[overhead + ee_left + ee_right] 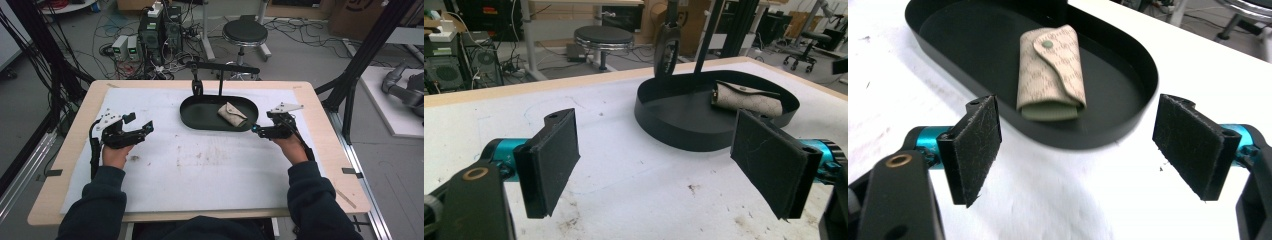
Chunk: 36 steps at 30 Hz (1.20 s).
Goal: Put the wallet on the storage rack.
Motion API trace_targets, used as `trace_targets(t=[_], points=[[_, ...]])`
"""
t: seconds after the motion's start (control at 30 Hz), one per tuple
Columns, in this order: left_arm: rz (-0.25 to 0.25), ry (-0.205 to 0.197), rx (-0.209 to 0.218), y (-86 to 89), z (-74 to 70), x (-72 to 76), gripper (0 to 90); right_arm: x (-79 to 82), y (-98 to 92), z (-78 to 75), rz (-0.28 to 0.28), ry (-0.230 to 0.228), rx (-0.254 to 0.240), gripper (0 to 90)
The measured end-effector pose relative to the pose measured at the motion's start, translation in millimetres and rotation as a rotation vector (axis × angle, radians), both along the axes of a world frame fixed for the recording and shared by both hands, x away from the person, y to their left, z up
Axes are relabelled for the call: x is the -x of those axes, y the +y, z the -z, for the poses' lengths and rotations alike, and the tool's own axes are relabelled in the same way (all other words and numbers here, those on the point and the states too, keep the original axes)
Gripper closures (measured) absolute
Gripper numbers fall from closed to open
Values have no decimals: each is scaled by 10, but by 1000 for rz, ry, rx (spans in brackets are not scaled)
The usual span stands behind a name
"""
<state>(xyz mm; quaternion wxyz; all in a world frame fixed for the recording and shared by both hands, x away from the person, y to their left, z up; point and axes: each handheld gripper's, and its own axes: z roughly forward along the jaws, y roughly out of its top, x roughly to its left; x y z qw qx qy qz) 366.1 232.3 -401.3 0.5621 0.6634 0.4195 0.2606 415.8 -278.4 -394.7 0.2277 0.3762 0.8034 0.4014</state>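
Note:
A beige patterned pouch (232, 114) with a snap flap lies inside the black oval tray (200, 120) at the table's far middle. The right gripper view looks at the pouch (1050, 75) from close by, resting in the tray (1128, 70). My right gripper (256, 130) hovers just off the tray's right end, jaws open and empty (1078, 155). My left gripper (146, 127) is at the table's left, open with nothing between its pads (654, 170). From the left gripper view the tray (674, 130) and pouch (749, 102) lie ahead to the right.
A black stand with a hanging clip (197, 86) rises from the tray's far edge. A white sheet (200, 170) with brown stains covers the wooden table (330, 145). Beyond the table stand a stool (244, 33), computers and cables on the floor.

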Motion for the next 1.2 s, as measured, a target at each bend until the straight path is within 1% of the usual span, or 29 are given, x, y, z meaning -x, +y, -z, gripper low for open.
trace_targets(t=[0.17,0.27,0.33,0.43,0.47,0.5,0.6,0.67,0.77,1.0,1.1,1.2], points=[[9,-1,-12,-40,-2,-6,192,236,-183,-2,9,-26,-14,199],[16,-11,-24,-65,-17,17,193,349,-282,11,24,-43,-28,199],[20,-17,-27,-74,-24,25,192,407,-336,33,28,-54,-29,199],[24,-16,-27,-89,-23,25,192,463,-398,80,44,-55,-45,199],[27,-16,-28,-98,-23,27,192,475,-409,84,46,-48,-42,199],[29,-18,-31,-107,-24,28,192,485,-419,81,47,-53,-33,199],[41,-23,-30,-139,-28,31,192,517,-427,63,59,-64,-40,199],[48,-24,-32,-159,-26,32,193,538,-427,53,59,-74,-33,199],[56,-28,-34,-172,-27,34,192,553,-429,55,67,-75,-28,199],[64,-30,-37,-170,-37,48,192,539,-432,75,79,-75,-10,199],[65,-28,-33,-172,-32,52,193,528,-415,89,71,-75,2,199],[65,-26,-33,-168,-30,50,192,516,-408,106,69,-73,1,199]])
